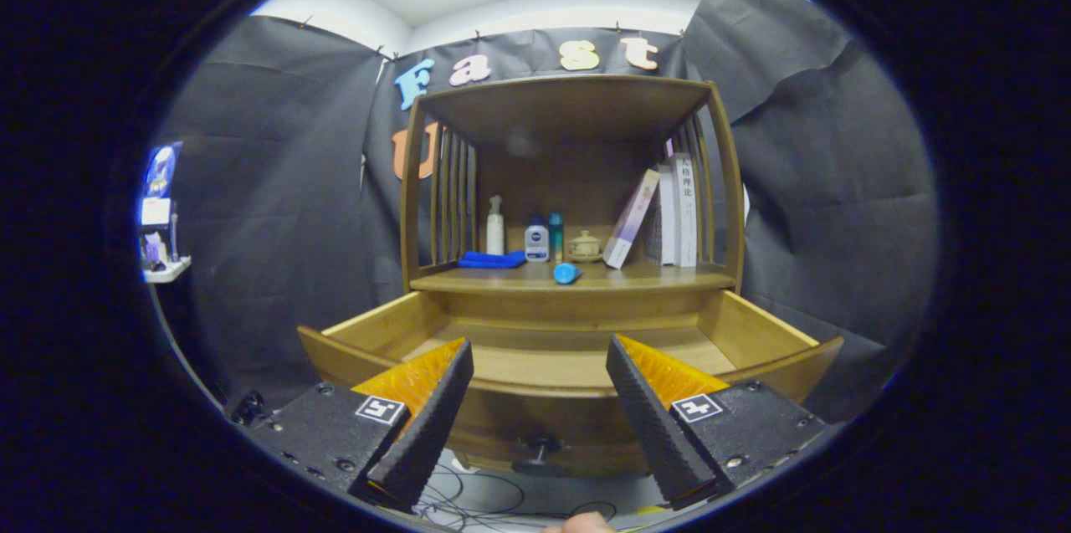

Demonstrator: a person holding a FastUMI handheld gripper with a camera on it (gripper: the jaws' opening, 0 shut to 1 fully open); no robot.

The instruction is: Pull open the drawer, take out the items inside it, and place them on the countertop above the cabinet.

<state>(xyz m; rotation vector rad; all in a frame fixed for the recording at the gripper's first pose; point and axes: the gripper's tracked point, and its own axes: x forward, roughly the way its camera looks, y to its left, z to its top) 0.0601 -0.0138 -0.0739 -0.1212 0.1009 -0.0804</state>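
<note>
A wooden cabinet stands ahead with its drawer (757, 332) pulled open; the part of the drawer's floor I can see is bare. A dark knob (536, 453) sticks out of the drawer front, low between my fingers. My gripper (540, 357) is open, with nothing between its fingers, hovering in front of and slightly above the drawer front. On the countertop (653, 275) above the drawer lies a small blue object (566, 273) near the front edge. Behind it stand a folded blue cloth (491, 259), a white spray bottle (495, 226), a small white bottle (536, 240) and a teal bottle (555, 235).
A small beige lidded pot (584, 246) and several books (669, 211) lean at the right of the countertop under the cabinet's top shelf (569, 98). Slatted wooden sides enclose the shelf space. Cables (468, 499) lie on the floor below the drawer. A small white shelf (166, 269) hangs far left.
</note>
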